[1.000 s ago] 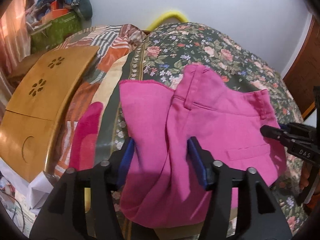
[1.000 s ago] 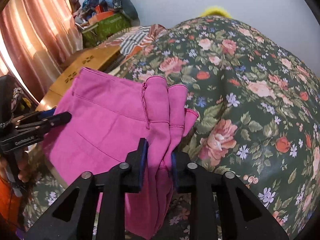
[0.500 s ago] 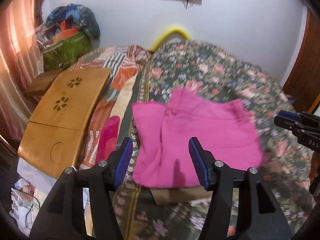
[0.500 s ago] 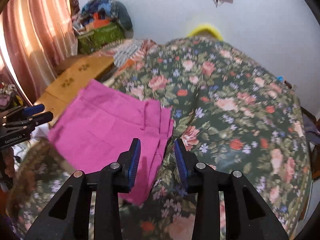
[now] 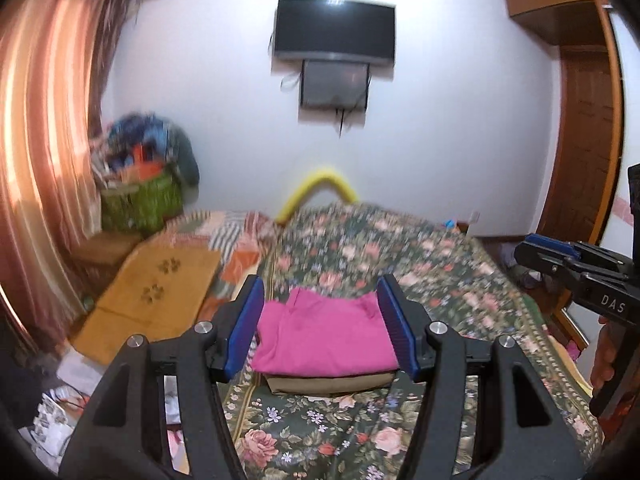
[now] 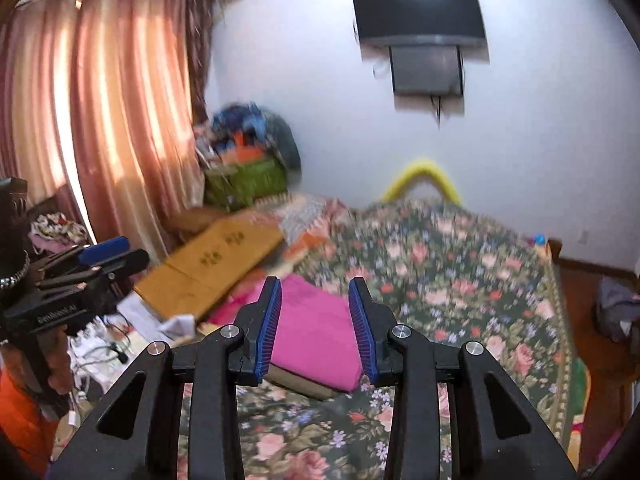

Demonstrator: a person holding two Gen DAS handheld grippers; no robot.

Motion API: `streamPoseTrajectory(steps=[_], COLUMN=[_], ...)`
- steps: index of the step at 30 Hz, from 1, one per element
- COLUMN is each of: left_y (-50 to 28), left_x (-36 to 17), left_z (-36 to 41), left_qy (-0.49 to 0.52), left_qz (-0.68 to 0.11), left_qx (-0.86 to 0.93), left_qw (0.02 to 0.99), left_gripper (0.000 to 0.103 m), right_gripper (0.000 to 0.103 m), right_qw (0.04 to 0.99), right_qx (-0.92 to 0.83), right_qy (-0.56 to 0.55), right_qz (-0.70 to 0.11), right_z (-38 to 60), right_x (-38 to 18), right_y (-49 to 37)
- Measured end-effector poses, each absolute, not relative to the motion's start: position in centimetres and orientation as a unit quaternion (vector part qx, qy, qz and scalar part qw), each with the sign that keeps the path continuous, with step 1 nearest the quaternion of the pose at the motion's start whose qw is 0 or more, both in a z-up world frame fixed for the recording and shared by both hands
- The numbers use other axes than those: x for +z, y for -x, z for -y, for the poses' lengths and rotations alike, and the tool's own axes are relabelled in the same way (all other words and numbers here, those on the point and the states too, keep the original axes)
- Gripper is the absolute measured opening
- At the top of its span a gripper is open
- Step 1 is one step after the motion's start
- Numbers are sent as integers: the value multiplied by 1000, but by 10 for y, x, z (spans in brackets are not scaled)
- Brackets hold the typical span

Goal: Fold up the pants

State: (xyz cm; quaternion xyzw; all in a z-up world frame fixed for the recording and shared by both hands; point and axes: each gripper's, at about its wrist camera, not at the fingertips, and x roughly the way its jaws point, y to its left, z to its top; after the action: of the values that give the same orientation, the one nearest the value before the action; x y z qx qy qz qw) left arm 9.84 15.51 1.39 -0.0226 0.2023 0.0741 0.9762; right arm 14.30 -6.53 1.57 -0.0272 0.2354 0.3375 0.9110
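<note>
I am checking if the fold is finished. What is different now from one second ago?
Both let go: the left hand-held gripper and the right hand-held gripper, earlier closed on the pink pants, have pulled up and back, jaws open and empty. The pants now lie folded on a tan garment. The floral bedspread is unchanged.

A bed spread with a dark floral cover [image 5: 420, 264] fills the room beneath a wall-mounted television [image 5: 335, 34] with a smaller dark unit [image 5: 334, 87] fixed under it. A yellow padded bar [image 5: 320, 190] arches at the bed's far end. To the left, a wooden board with flower cut-outs [image 5: 152, 300] lies beside a striped patchwork blanket [image 5: 236, 236], a heaped green basket [image 5: 140, 200] and pink curtains [image 6: 100, 120]; a wooden door [image 5: 588, 140] stands right
</note>
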Motion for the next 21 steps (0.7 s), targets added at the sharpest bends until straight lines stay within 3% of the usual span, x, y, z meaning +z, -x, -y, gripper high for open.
streamPoseTrajectory(steps=[9,11,21], left_y=[-9,5,47], left_x=[43,43,40], left_z=[-119,-115,-100], left_qy=[27,31,30], left_qz=[-138,-131,-116], left_qx=[72,72,76], left_qw=[987,988,990], left_gripper=[66,72,99], right_gripper=[34,35,75], right_qw=[919,920,931], right_qx=[359,362,343], right_qy=[-9,-9,-12], right_qz=[-160,-152,-125], right_z=[93,95,102], right_x=[52,52,48], right_y=[-58,-45,-11])
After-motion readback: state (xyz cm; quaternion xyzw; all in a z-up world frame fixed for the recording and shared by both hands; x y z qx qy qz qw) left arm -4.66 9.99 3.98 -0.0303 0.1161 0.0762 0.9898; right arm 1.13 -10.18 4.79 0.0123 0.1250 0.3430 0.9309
